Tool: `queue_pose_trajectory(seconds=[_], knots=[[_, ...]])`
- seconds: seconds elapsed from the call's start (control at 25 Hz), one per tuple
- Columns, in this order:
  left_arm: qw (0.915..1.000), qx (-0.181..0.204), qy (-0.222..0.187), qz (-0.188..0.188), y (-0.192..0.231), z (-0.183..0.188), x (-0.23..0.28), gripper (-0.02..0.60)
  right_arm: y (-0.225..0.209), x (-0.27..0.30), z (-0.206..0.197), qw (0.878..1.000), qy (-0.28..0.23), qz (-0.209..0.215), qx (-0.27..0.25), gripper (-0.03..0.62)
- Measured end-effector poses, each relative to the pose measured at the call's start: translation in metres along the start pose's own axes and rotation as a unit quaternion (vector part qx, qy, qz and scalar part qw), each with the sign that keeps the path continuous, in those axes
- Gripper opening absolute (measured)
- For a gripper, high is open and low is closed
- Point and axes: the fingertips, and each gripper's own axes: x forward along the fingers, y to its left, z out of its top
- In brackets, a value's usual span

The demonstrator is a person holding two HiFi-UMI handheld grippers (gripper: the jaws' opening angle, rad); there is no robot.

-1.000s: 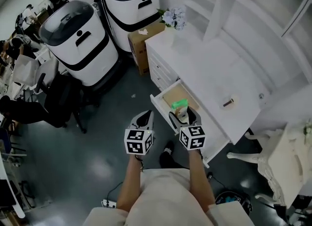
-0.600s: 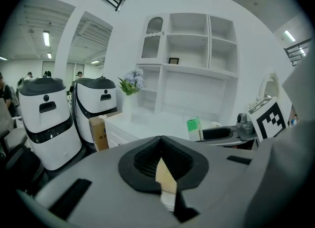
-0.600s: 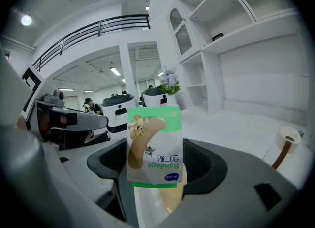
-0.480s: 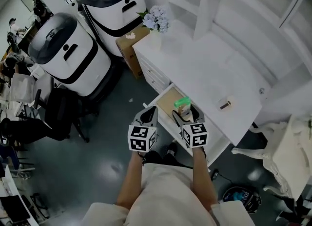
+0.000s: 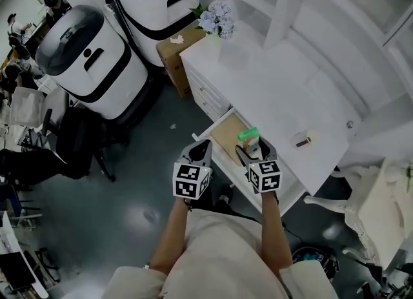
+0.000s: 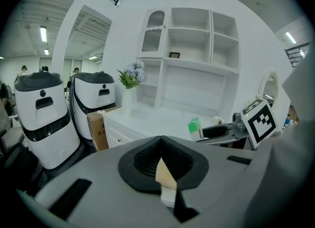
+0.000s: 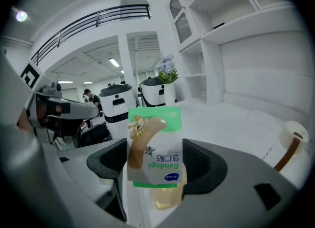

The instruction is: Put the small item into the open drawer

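The right gripper (image 5: 251, 146) held the bandage packet (image 7: 155, 143) upright between its jaws, just over the open drawer (image 5: 227, 137); the left gripper (image 5: 201, 147), jaws together and empty, hung beside that drawer.

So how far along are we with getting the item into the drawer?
Done: the drawer stands open, and the right gripper is shut on the bandage packet. In hand: the packet is held up, seemingly over the drawer. Left: lower it inside and open the gripper.
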Motion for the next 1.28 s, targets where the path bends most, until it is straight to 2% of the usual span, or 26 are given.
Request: queue_pose_trajectory(seconds=[0.16,0.68,1.0,1.28], knots=[[0.9999,0.002,-0.003,-0.013,0.0,0.008,0.003,0.017,-0.003,0.01,0.005,1.0,0.02,0.001,-0.021,0.365],[0.9988,0.006,0.021,-0.045,0.001,-0.007,0.021,0.017,-0.017,0.06,-0.005,0.991,0.091,0.02,-0.095,0.365],[0.9982,0.009,0.041,-0.044,0.01,-0.022,0.01,0.017,-0.011,0.091,-0.037,0.986,0.135,0.039,-0.087,0.365],[0.9978,0.016,0.045,-0.045,0.0,-0.027,0.006,0.017,-0.015,0.105,-0.054,0.983,0.156,0.04,-0.087,0.365]])
